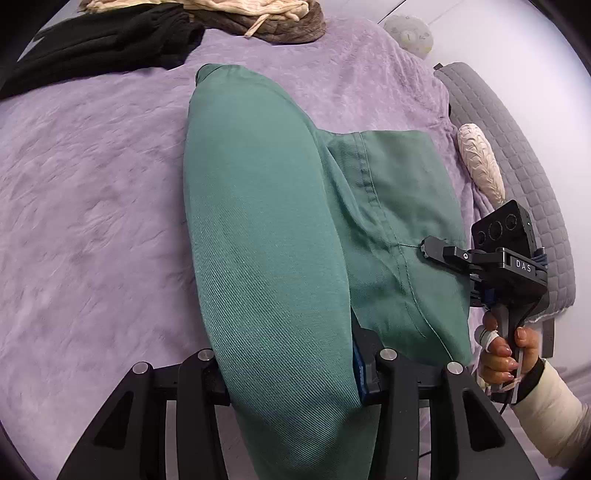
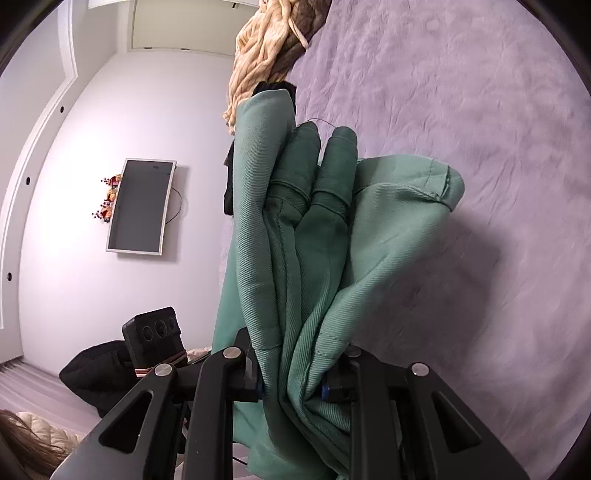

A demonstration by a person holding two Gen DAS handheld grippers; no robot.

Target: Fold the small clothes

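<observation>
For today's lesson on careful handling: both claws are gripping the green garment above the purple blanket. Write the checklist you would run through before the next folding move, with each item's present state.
1. Left claw shut on the green garment: ok.
2. Right claw shut on the same garment: ok; several bunched layers sit between its fingers.
3. Garment hanging smooth: not ok; it is creased and doubled in the right wrist view.
4. Bare purple blanket beside the garment for laying it down: ok.
5. Black clothing and the beige and brown pile apart from the garment: ok; they lie at the far edge.
6. Which corners or edges are gripped: cannot tell.
</observation>
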